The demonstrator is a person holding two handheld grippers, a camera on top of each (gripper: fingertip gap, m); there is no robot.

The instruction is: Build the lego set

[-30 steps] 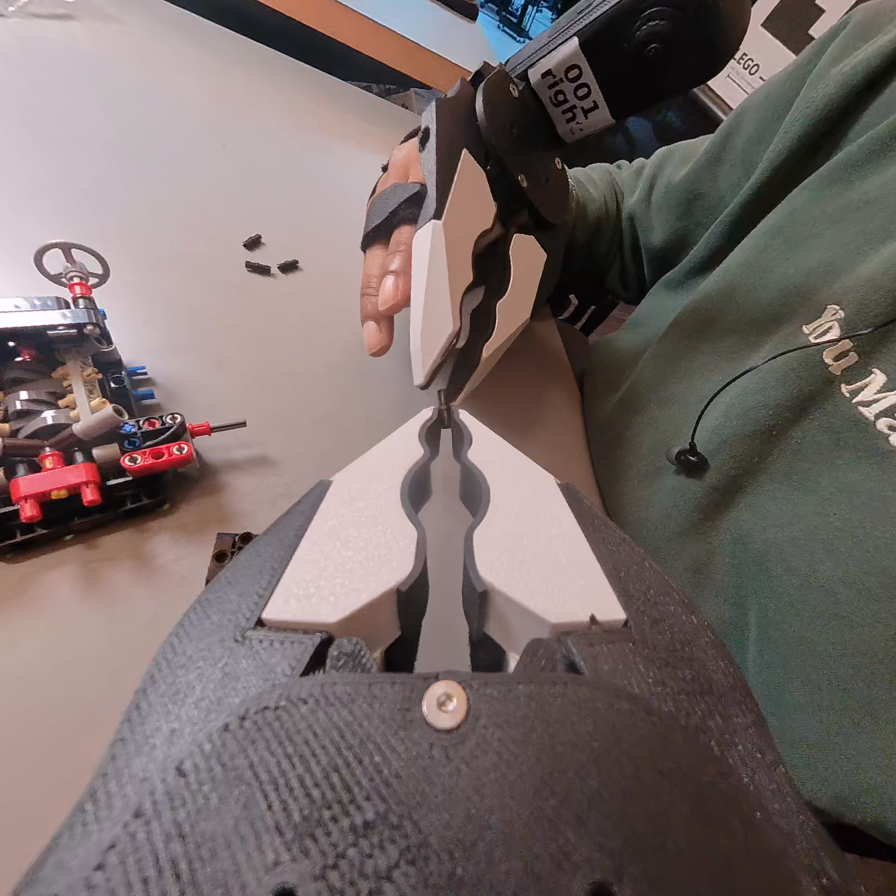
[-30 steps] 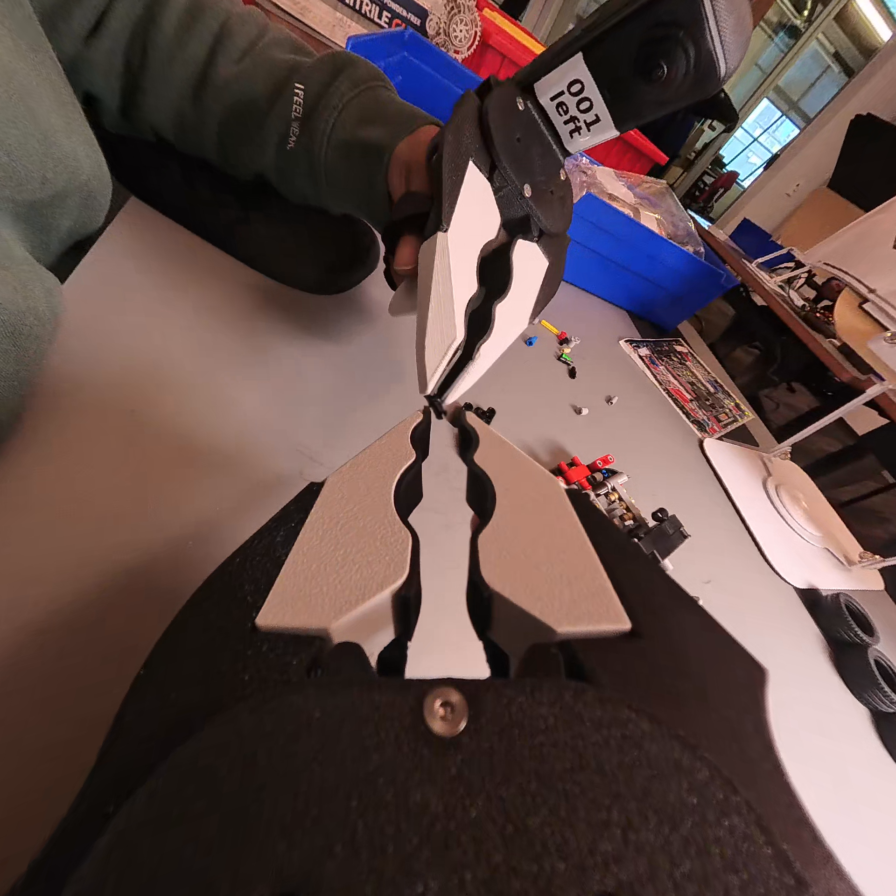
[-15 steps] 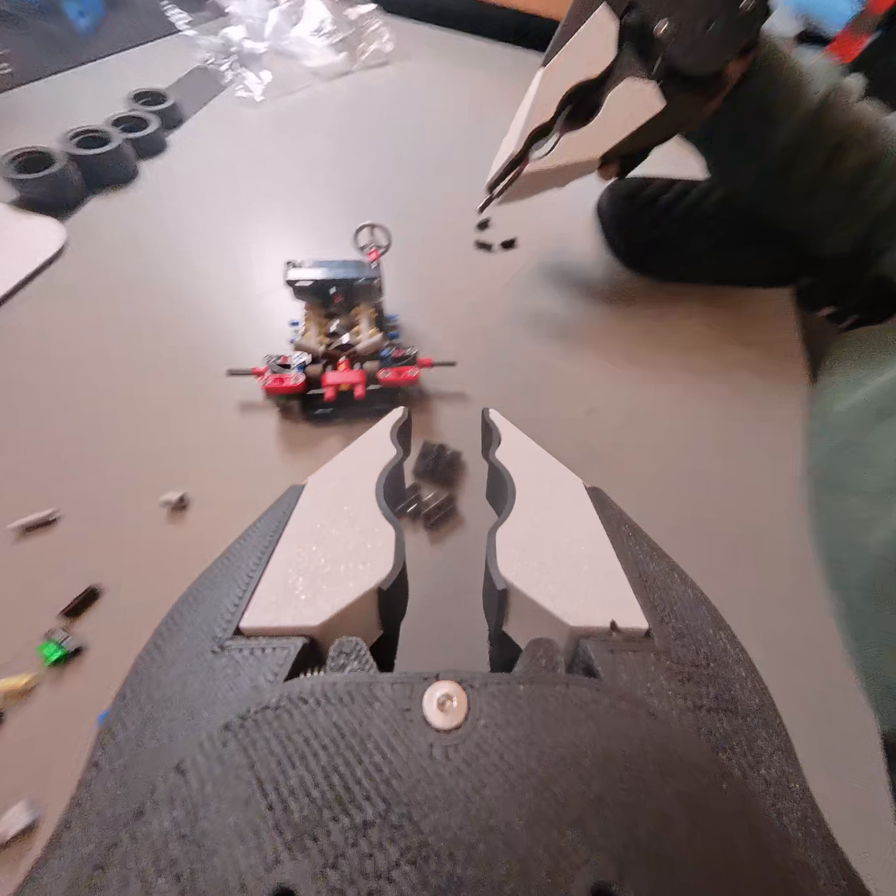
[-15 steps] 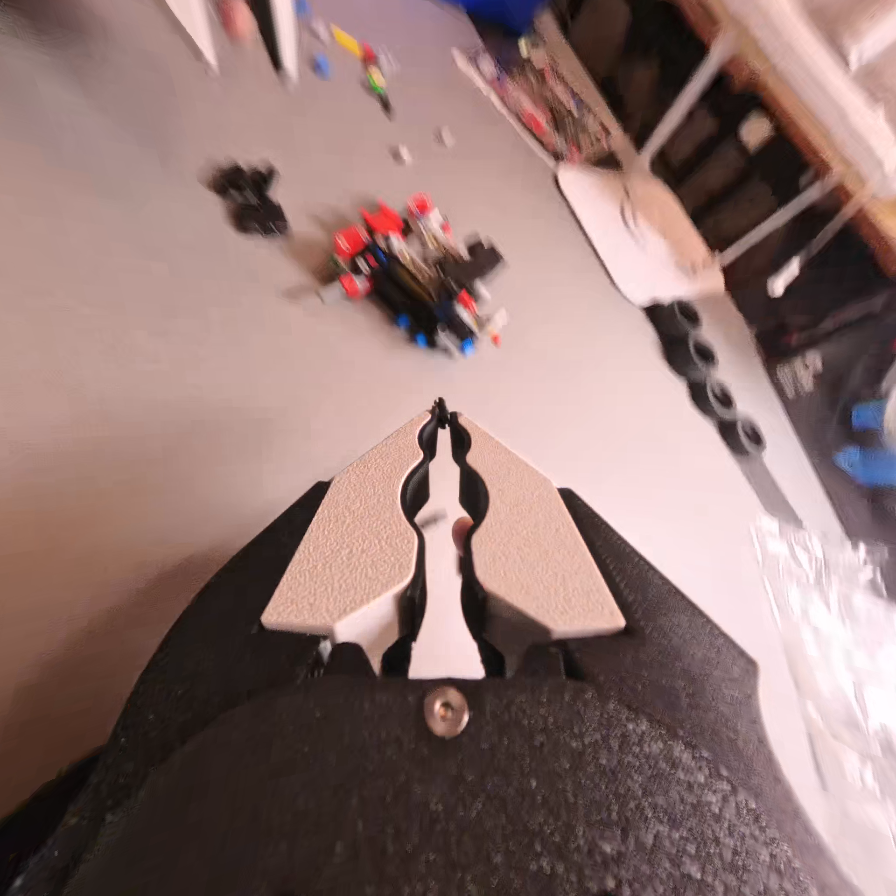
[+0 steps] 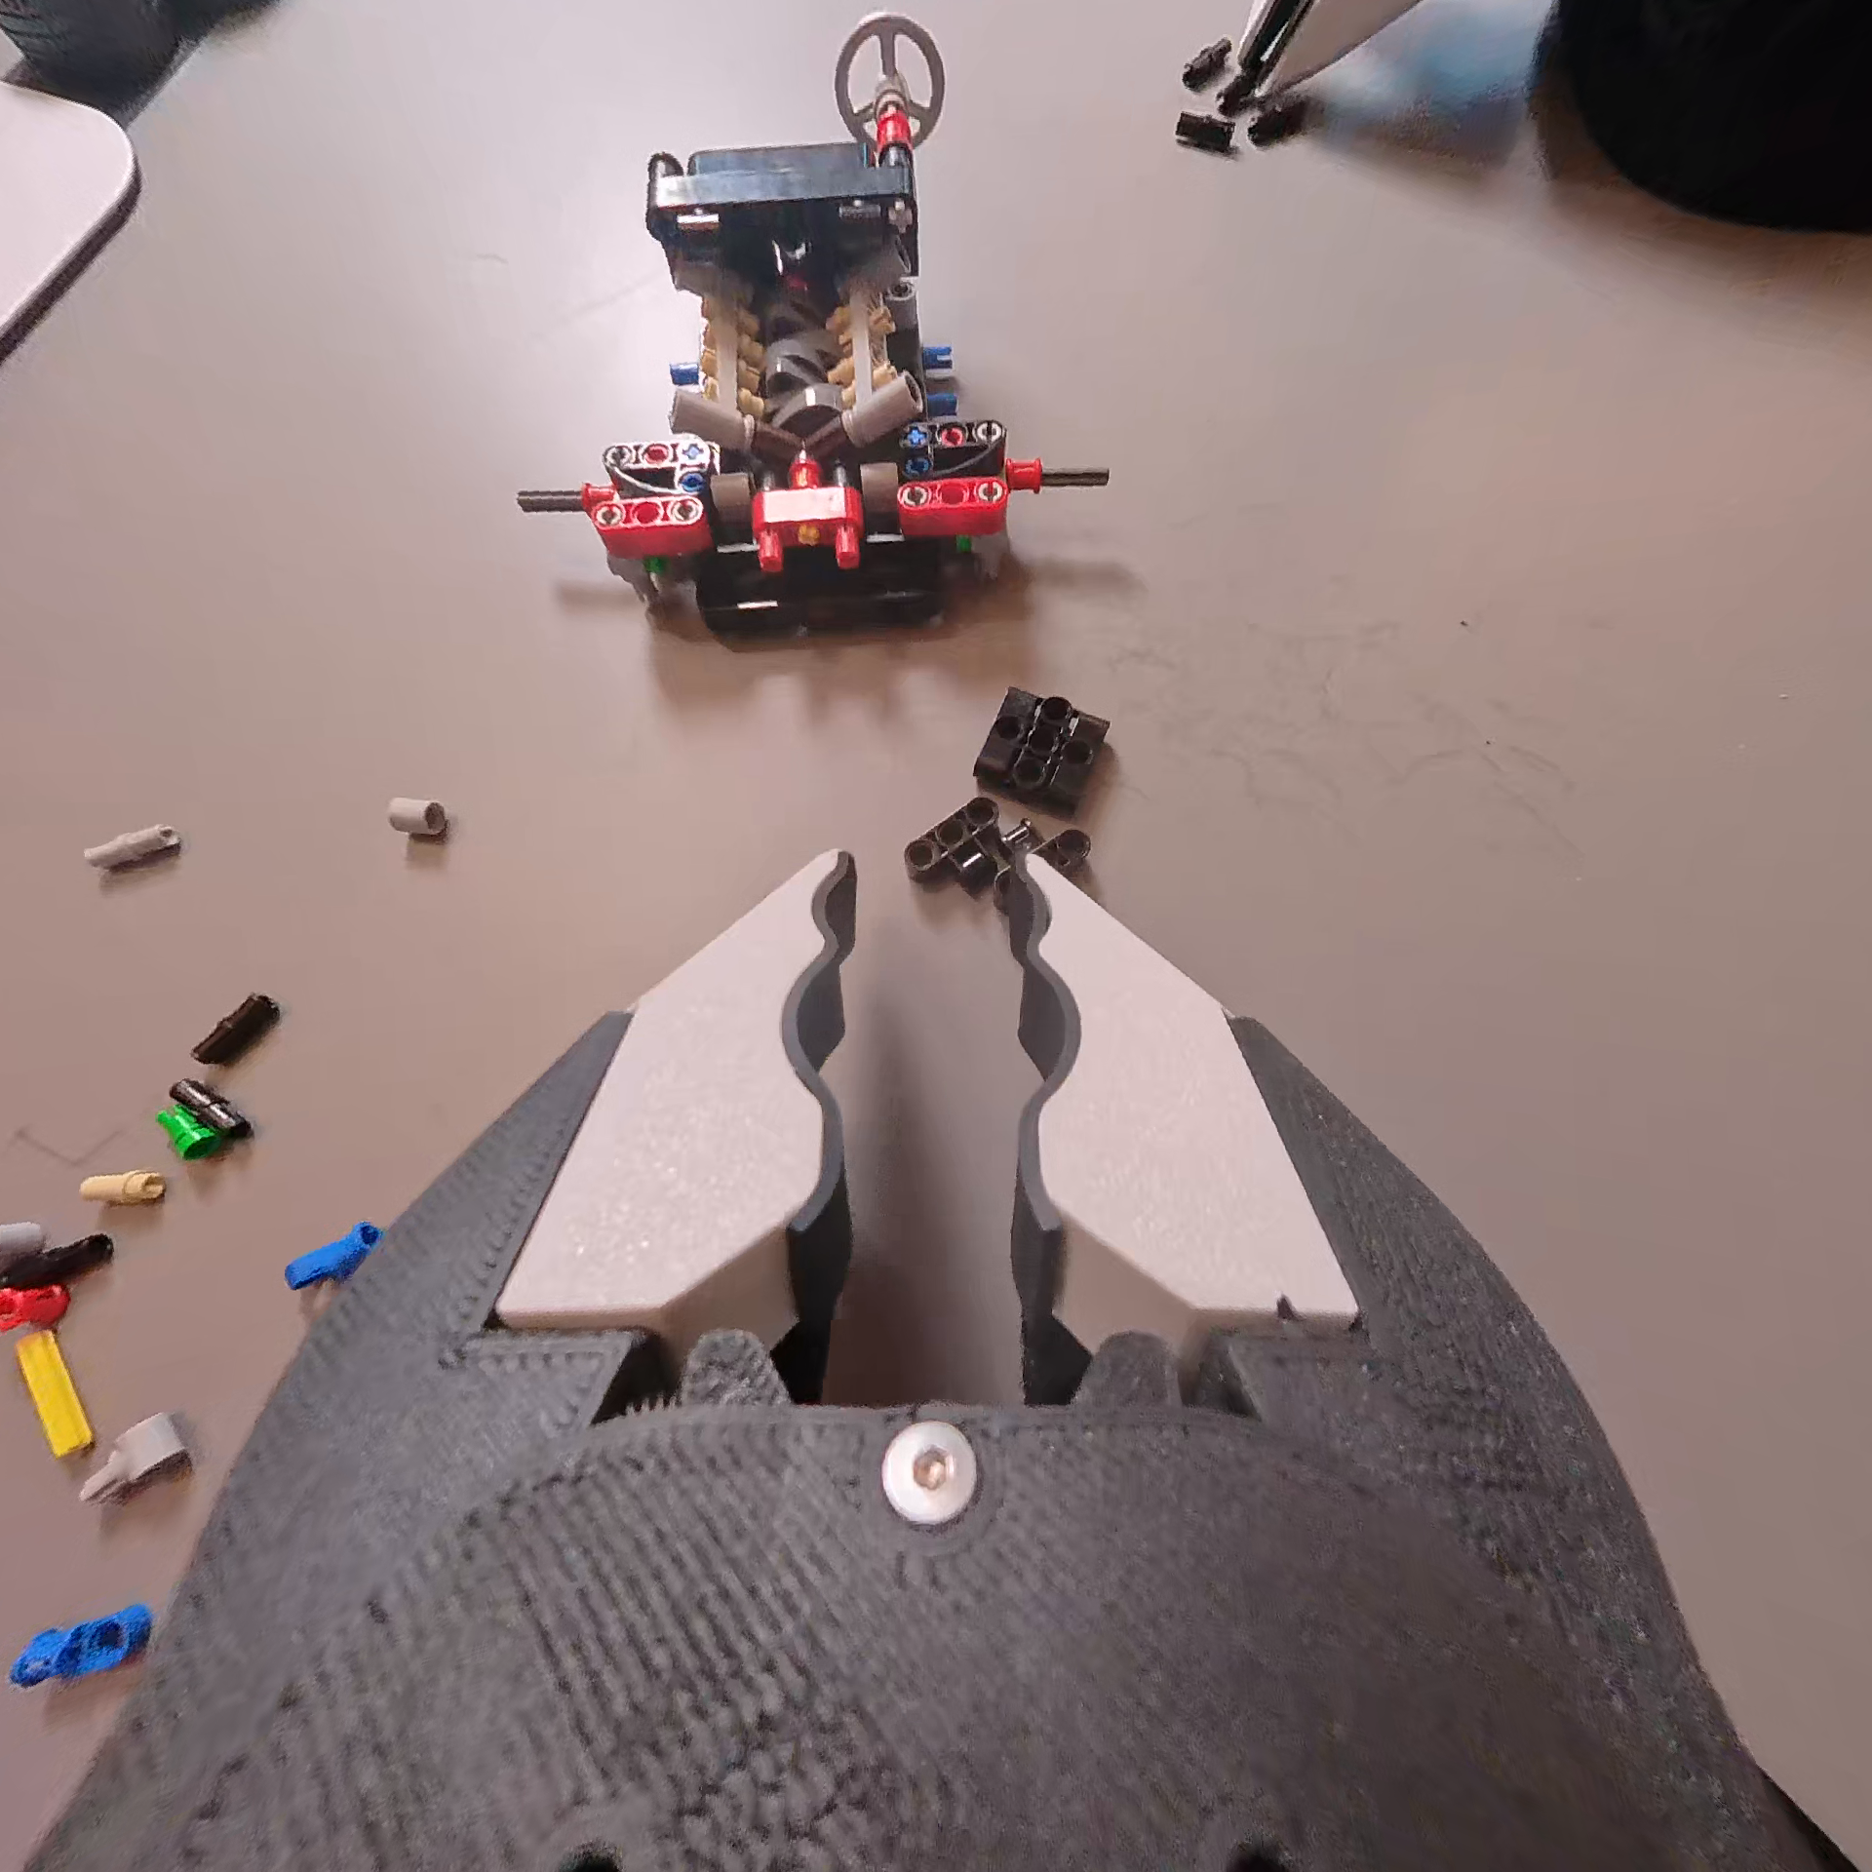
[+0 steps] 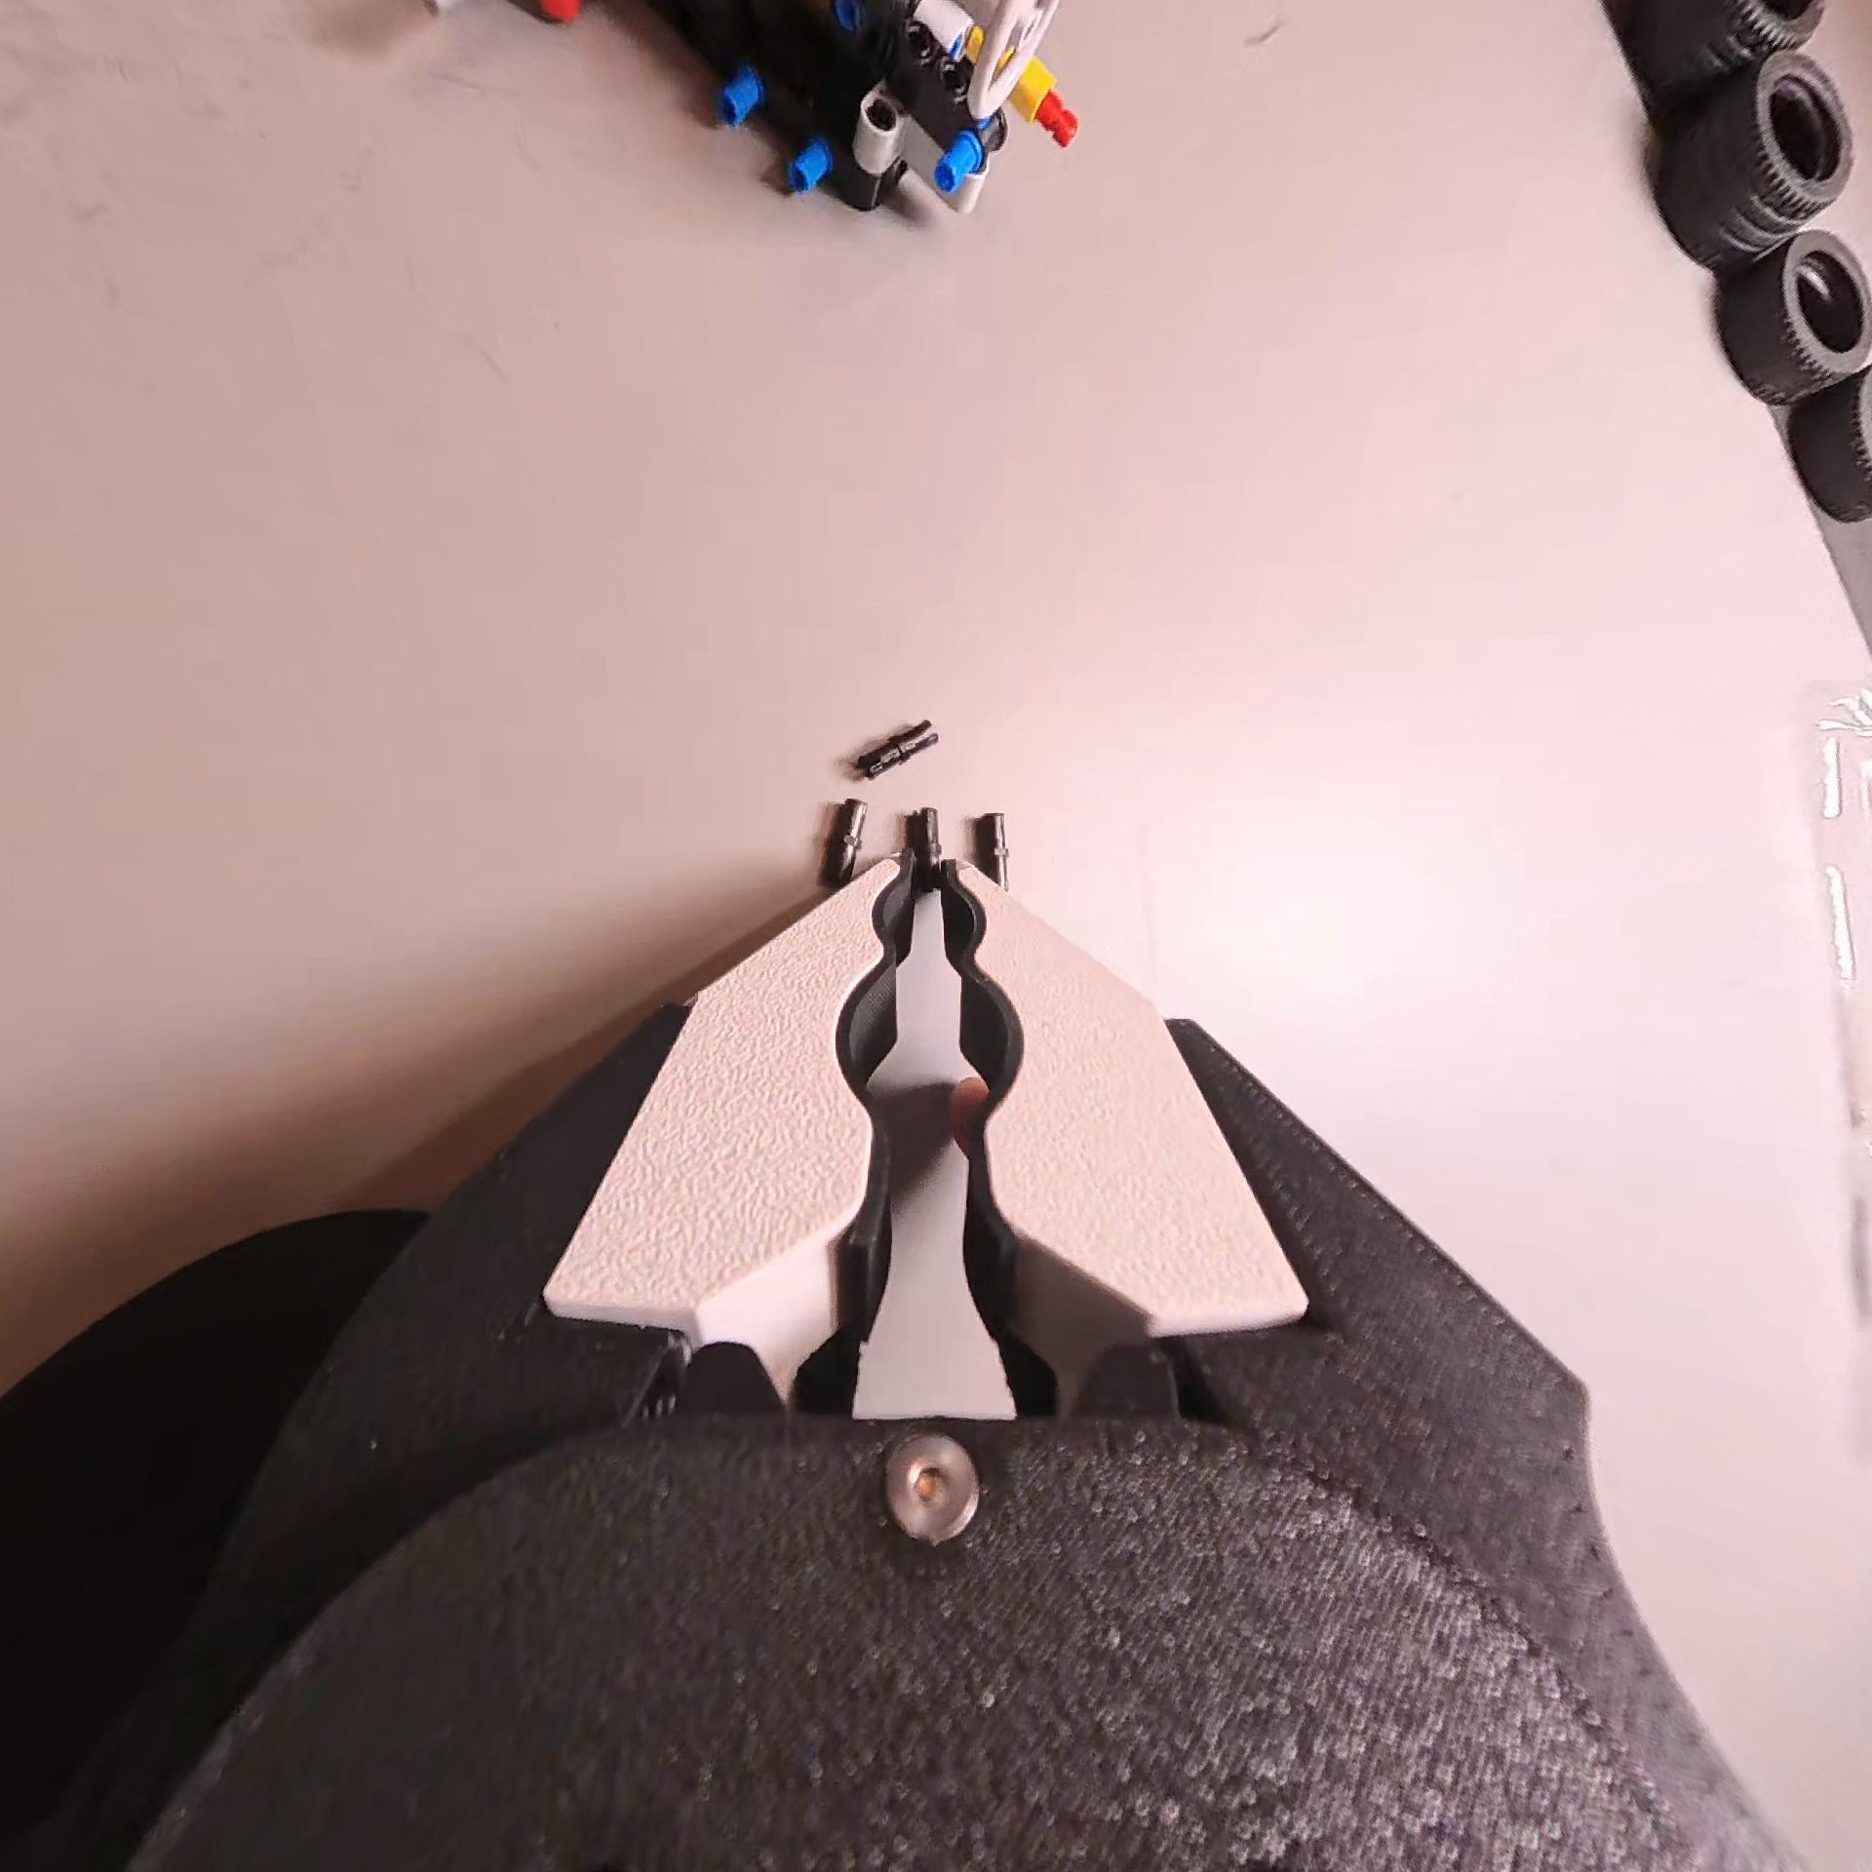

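Note:
The part-built lego chassis [image 5: 810, 405], with red beams and a grey steering wheel, stands on the table ahead of my left gripper [image 5: 932, 871]. That gripper is open and empty. Its right fingertip [image 5: 1033, 891] is at a small black connector [image 5: 962, 851], and a black block [image 5: 1043, 750] lies just beyond. My right gripper [image 6: 922, 871] is shut on a black pin [image 6: 924, 836] low over the table, among three loose black pins [image 6: 897, 750]. The right gripper's tips [image 5: 1276, 51] also show in the left wrist view by those pins [image 5: 1226, 111]. The chassis's rear [image 6: 912, 81] shows at the top of the right wrist view.
Small loose parts lie left of my left gripper: a grey bush [image 5: 415, 815], a green pin [image 5: 187, 1133], a yellow axle [image 5: 56, 1393], blue pins [image 5: 334, 1254]. A white board corner [image 5: 51, 203] is far left. Black tyres [image 6: 1783, 203] and clear plastic [image 6: 1844, 861] lie right. A dark sleeve [image 5: 1722, 122] rests far right. There is about 25 cm between the tips of the two grippers. The grey bush [image 5: 415, 815] is about 10 cm from my left fingertips and 30 cm from my right.
The grippers were tip to tip on one black pin. My left gripper opened and swung down toward the chassis. My right gripper carried the pin down to the loose pins.

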